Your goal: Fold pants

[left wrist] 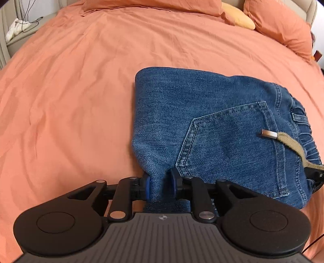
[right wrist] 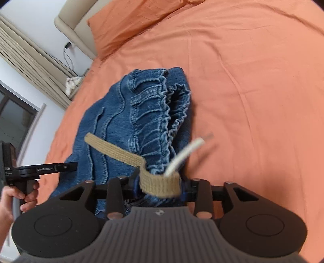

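Blue denim pants (left wrist: 212, 129) lie folded into a short stack on the orange bed, back pocket up, fold edge at the left. My left gripper (left wrist: 160, 187) is shut on the near edge of the denim beside the pocket corner. My right gripper (right wrist: 160, 188) is shut on the elastic waistband end of the pants (right wrist: 141, 121), with the tan drawstring (right wrist: 121, 153) looped over its fingers. The drawstring and its metal tip (left wrist: 268, 134) also lie across the pocket in the left wrist view. The left gripper shows at the left edge of the right wrist view (right wrist: 40, 169), held by a hand.
Orange bedsheet (left wrist: 81, 91) spreads all around the pants. Orange pillows (left wrist: 279, 26) and a yellow cushion (left wrist: 239, 16) sit at the head of the bed. A bedside ledge with cables and white cloth (left wrist: 16, 28) is at the far left. Curtains and a window (right wrist: 18, 81) are beyond the bed.
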A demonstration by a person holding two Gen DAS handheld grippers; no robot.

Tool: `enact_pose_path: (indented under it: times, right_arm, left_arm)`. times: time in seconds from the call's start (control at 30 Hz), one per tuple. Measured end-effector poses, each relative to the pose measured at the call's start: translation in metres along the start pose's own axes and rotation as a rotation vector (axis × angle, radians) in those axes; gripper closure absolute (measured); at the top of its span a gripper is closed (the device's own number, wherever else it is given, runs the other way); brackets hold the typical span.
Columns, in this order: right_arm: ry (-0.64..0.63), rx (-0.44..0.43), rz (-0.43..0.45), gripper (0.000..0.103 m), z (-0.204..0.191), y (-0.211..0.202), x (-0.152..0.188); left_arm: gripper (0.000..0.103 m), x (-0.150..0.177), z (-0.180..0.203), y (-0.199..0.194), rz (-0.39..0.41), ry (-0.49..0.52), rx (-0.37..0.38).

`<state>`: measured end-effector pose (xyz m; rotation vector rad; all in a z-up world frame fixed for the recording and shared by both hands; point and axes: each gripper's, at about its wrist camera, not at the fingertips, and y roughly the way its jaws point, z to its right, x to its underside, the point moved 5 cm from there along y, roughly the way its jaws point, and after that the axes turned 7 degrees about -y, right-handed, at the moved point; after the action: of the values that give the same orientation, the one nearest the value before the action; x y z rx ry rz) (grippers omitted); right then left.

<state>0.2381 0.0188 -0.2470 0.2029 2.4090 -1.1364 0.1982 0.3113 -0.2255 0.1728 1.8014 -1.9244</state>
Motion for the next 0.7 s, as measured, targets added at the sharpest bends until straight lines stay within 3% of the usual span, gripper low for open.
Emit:
enact_pose_path:
  times: [0.07,0.23,0.3,0.43,0.5,0.7]
  right_arm:
    - [-0.027,0.036,-0.015,0.055,-0.006,0.002,-0.007]
    - [-0.147,0.110,0.021,0.036,-0.019,-0.027,-0.018]
    - [-0.194,0.122,0.045,0.033,-0.028,-0.044,-0.022]
    - [-0.297,0.119,0.103,0.026,-0.058,-0.084,-0.027]
    - [-0.350,0.112,0.138,0.024,-0.074,-0.107,-0.026]
    - [-0.476,0.061,0.267,0.015,-0.127,-0.174,-0.007]
  left_arm:
    - [0.070,-0.003,0.000,-0.005,0.000,-0.004,-0.024]
    - [0.068,-0.014,0.005,-0.051,0.039,0.062,-0.081]
    - [0.061,-0.023,0.009,-0.087,0.092,0.088,-0.088]
    - [0.060,-0.043,0.026,-0.166,0.181,0.122,-0.088]
    - [0.053,-0.048,0.036,-0.208,0.226,0.148,-0.106]
    - [0.042,-0.031,0.065,-0.300,0.280,0.203,-0.157]
